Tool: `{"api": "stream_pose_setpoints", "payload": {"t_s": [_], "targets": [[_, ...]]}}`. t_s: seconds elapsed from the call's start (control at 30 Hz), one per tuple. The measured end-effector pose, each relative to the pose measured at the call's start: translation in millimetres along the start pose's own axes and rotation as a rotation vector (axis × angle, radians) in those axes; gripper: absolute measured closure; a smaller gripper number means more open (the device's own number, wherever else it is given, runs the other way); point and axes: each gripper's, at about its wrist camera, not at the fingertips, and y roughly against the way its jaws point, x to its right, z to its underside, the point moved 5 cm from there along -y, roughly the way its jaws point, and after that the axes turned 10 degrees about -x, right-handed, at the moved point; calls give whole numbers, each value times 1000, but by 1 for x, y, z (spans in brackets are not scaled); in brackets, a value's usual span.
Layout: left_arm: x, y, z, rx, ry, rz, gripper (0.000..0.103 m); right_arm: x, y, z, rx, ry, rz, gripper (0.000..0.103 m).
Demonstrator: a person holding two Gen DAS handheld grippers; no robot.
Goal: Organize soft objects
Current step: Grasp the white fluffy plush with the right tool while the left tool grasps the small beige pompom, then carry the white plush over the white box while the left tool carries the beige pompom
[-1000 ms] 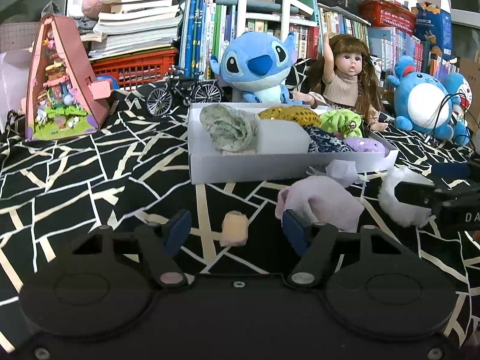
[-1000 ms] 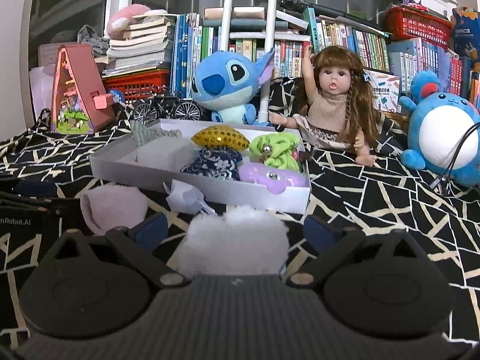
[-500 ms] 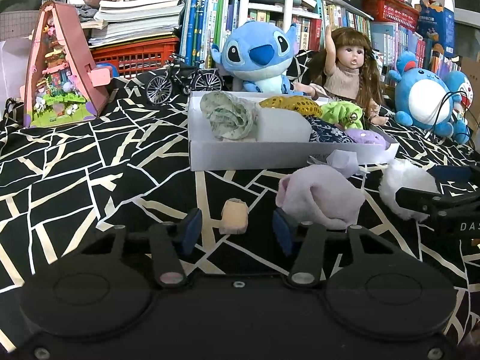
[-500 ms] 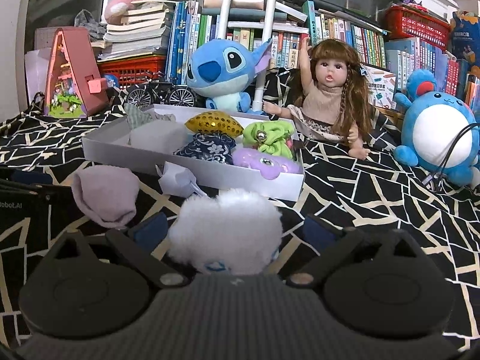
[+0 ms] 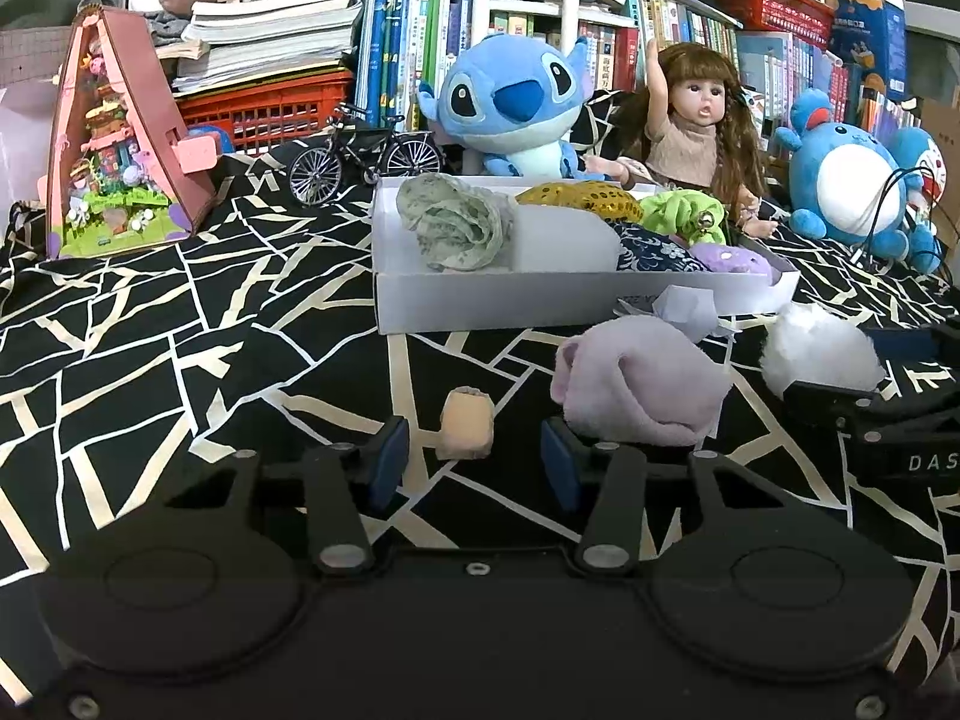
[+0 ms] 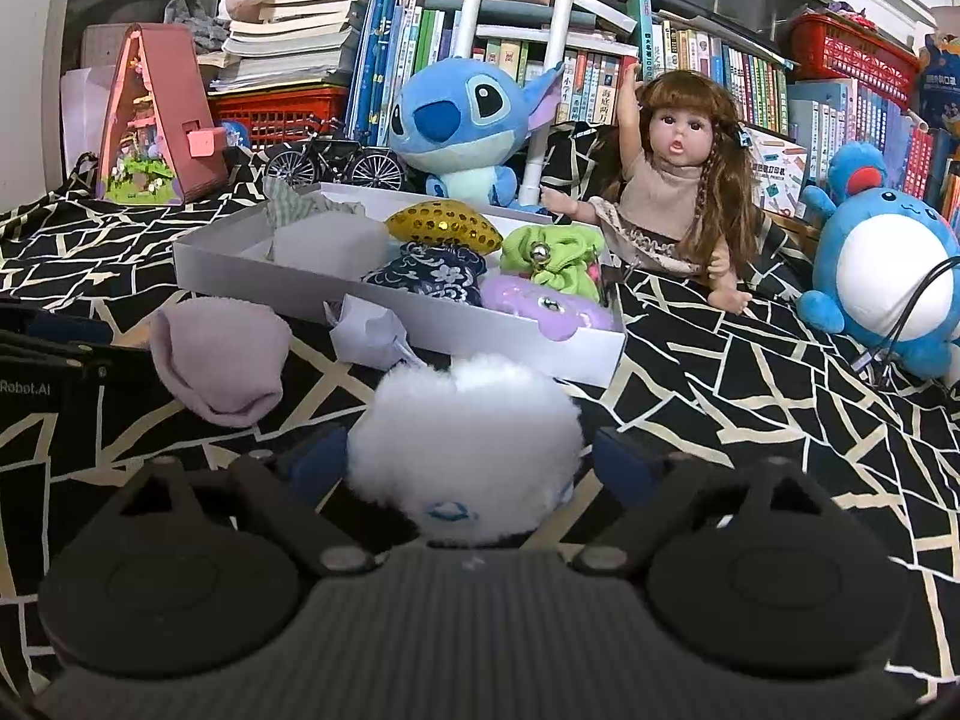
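A small peach soft piece [image 5: 467, 425] lies on the black patterned cloth between the fingers of my left gripper [image 5: 474, 459]. Its jaws are closing and the pads stand clear of the piece on both sides. My right gripper [image 6: 468, 462] has a white fluffy ball [image 6: 465, 444] between its fingers; those jaws are closing too, the pads right beside the fluff. A lilac sock-like piece [image 5: 636, 384] and crumpled white paper [image 5: 687, 309] lie before the white box [image 5: 540, 300]. The box holds a green cloth [image 5: 456, 222], a gold sequin pouch [image 6: 444, 225], a green scrunchie [image 6: 552, 255] and other soft items.
Behind the box sit a blue plush [image 5: 510, 108], a doll [image 6: 678, 180], a toy bicycle [image 5: 360, 156] and a pink toy house [image 5: 120, 156]. A round blue plush with cables [image 6: 888, 276] is at the right. Shelves of books line the back.
The left fingers have drawn inward around the peach piece. The right fingers have come in a little toward the white ball, which now shows nearer and lower between them.
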Motion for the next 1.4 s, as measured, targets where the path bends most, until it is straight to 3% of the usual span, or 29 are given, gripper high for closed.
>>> {"api": "stream_pose_setpoints", "payload": {"t_s": [0.3,0.67,1.4], "targets": [[-3,0,-1,-1,7,4,68,-2,-2,2,-13,6,-4,15],[-4,-1,-1,-1,11,3,84,-3,-2,2,-15,14,-5,22],[-9,10,-20,25,54,10,85,4,15,-11,56,-24,-8,28]]}}
